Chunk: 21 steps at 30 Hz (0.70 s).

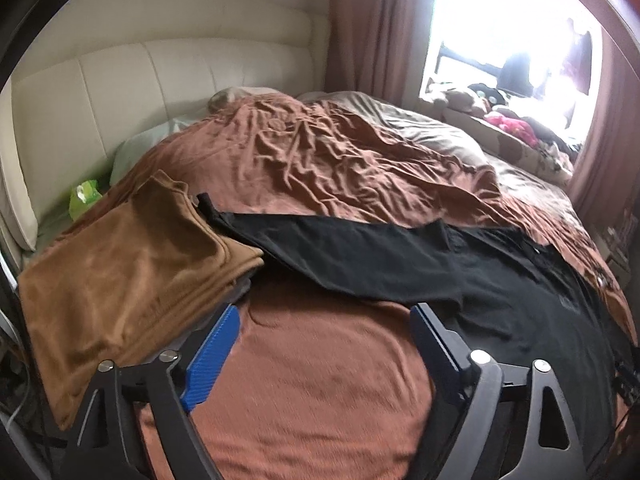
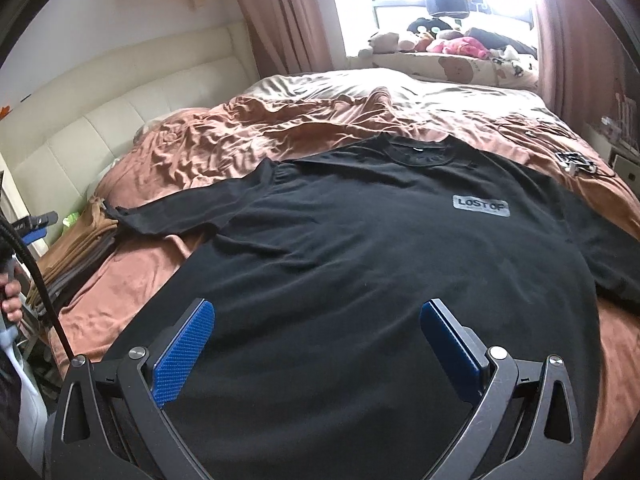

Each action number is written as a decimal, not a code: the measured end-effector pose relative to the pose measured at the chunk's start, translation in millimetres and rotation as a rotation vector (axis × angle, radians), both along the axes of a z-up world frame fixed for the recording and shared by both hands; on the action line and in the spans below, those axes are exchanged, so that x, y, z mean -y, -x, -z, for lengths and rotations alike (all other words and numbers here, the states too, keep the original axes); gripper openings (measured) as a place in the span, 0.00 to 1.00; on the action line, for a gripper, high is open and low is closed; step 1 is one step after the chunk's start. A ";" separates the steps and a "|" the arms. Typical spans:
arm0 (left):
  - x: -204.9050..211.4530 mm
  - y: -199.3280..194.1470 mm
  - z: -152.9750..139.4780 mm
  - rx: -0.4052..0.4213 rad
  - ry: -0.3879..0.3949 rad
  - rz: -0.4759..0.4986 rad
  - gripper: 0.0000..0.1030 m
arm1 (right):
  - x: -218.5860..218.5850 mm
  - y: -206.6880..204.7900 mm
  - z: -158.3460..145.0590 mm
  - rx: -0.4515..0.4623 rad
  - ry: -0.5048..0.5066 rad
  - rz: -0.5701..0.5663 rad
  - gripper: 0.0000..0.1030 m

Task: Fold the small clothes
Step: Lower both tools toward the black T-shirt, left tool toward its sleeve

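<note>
Right wrist view is giving us the clearest look: we are hovering over a wide bed (image 2: 132, 264) whose rust-brown cover is rumpled at the far side and smoother near us. A black T-shirt (image 2: 360, 264) is lying flat and face up on that cover, collar far, hem near, its grey patch toward the right chest. We are judging it light, limp and a little clingy on the cover, so it should drag and wrinkle rather than slide cleanly; pinching a seam or a doubled edge, at the shoulder or the sleeve end, looks safest.

One sleeve (image 1: 304, 240) is stretching left, its tip lying on the edge of a folded brown pile (image 1: 120, 280) at the bed's left edge, which is limiting room on that side. Its other sleeve is running toward the right edge of the bed, near some small clips and a cord (image 2: 572, 164) we should avoid. The far half of the bed is giving us open room.

Our right gripper (image 2: 320, 344) is standing wide apart above the shirt's lower body, gripping nothing. Our left gripper (image 1: 324, 344) is also apart, over bare cover just left of the shirt, with nothing between its pads (image 1: 208, 360).
</note>
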<state>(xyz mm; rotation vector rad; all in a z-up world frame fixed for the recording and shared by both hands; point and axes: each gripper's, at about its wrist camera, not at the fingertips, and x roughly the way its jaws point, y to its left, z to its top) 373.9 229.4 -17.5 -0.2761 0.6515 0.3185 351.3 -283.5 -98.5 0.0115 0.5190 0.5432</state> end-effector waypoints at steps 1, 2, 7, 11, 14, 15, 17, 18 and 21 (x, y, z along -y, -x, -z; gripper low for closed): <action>-8.3 -5.4 -1.8 -0.003 0.007 -0.011 0.82 | -1.5 -5.3 0.6 0.002 0.003 -0.006 1.00; -13.0 -9.4 -3.0 -0.006 0.004 -0.020 0.82 | -2.2 -9.8 1.2 -0.001 0.005 -0.012 0.96; -44.3 -36.2 -11.4 -0.044 0.000 -0.069 0.79 | -12.6 -39.1 4.2 -0.043 0.007 -0.038 0.87; -69.5 -55.3 -17.0 -0.064 0.011 -0.121 0.79 | -17.1 -61.7 3.5 -0.087 0.002 -0.048 0.85; -87.8 -69.9 -17.6 -0.080 0.018 -0.147 0.79 | -24.3 -79.2 0.6 -0.113 0.007 -0.056 0.79; -92.7 -74.3 -16.9 -0.088 0.017 -0.153 0.79 | -27.2 -86.0 -0.3 -0.126 0.006 -0.062 0.76; -104.9 -86.0 -12.8 -0.114 0.015 -0.169 0.78 | -30.7 -93.6 -1.7 -0.140 0.006 -0.062 0.74; -110.3 -91.0 -10.2 -0.124 0.022 -0.173 0.77 | -33.6 -99.7 -2.6 -0.144 0.011 -0.056 0.73; -124.2 -104.5 0.7 -0.145 0.039 -0.177 0.72 | -40.5 -110.7 -3.5 -0.155 0.011 -0.051 0.68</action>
